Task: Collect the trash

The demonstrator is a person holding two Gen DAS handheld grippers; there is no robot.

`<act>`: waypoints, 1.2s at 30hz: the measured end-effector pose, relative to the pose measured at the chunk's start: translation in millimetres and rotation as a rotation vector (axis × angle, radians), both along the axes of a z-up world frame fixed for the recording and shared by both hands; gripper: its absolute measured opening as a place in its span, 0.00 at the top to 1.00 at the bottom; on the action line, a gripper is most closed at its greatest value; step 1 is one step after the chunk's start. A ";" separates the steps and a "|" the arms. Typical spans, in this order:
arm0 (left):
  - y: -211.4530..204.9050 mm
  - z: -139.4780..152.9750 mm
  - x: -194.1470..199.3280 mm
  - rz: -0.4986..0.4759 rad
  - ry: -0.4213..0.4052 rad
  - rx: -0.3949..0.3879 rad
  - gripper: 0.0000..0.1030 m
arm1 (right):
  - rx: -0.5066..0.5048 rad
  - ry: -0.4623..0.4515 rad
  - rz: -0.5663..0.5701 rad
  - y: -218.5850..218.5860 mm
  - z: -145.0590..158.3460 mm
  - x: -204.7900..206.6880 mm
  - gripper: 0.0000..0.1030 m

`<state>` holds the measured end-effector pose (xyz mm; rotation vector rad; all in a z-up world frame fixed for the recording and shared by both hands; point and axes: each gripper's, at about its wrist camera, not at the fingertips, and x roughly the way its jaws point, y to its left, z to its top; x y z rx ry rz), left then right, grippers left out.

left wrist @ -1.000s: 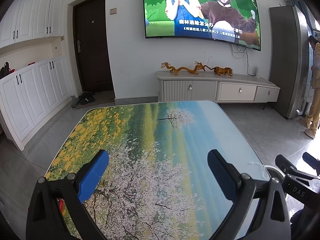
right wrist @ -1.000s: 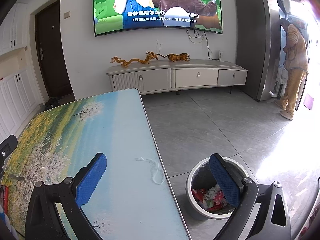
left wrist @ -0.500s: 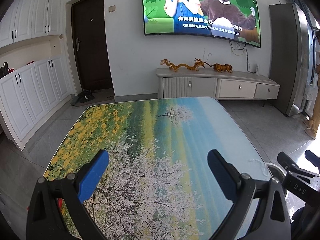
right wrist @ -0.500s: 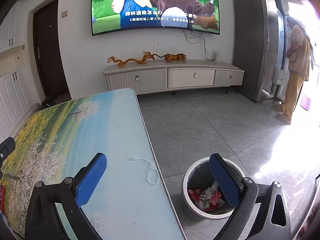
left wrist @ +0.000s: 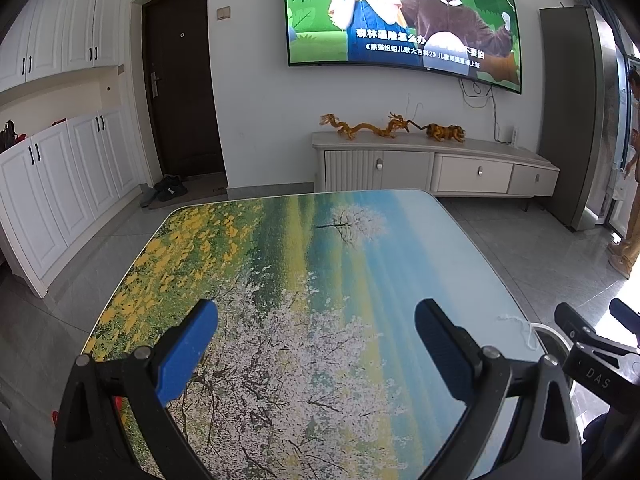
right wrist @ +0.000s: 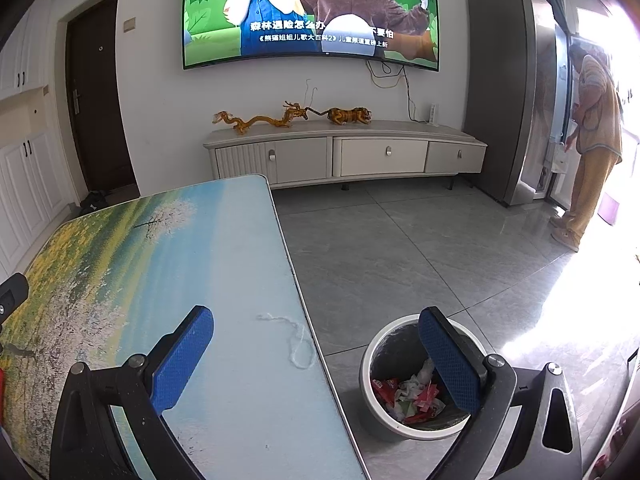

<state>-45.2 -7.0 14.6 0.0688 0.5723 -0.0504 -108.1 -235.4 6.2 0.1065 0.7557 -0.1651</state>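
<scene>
A white round trash bin [right wrist: 376,364] stands on the floor beside the table's right edge, holding crumpled red and white wrappers [right wrist: 408,394]. A thin white thread [right wrist: 298,340] lies on the table [right wrist: 240,264] near that edge; it also shows in the left wrist view [left wrist: 520,326]. My right gripper [right wrist: 316,354] is open and empty, above the table edge and the bin. My left gripper [left wrist: 316,344] is open and empty over the flower-print table [left wrist: 304,264].
A TV cabinet [right wrist: 344,152] with dragon and tiger figures stands against the far wall under a large TV [right wrist: 312,12]. A grey fridge [right wrist: 516,92] is at the right with a person [right wrist: 592,140] at it. White cupboards [left wrist: 60,184] line the left wall.
Both grippers have drawn back a little; the table and bin sit slightly further off in view. Jaws stay open. The person at the fridge shifted.
</scene>
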 end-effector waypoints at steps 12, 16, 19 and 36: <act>0.6 -4.4 4.9 -0.004 0.025 -0.008 0.03 | -0.019 0.000 -0.008 -0.3 -0.3 0.3 0.00; 1.7 -3.5 6.2 0.000 0.031 -0.013 0.03 | -0.027 0.000 -0.010 -0.5 -0.7 0.2 0.00; 2.1 -3.6 6.8 0.003 0.033 -0.014 0.03 | -0.032 -0.001 -0.012 -0.3 -0.3 0.0 0.00; 8.8 -5.9 10.7 0.022 0.050 -0.028 0.03 | -0.042 -0.003 -0.013 -0.8 0.1 0.7 0.00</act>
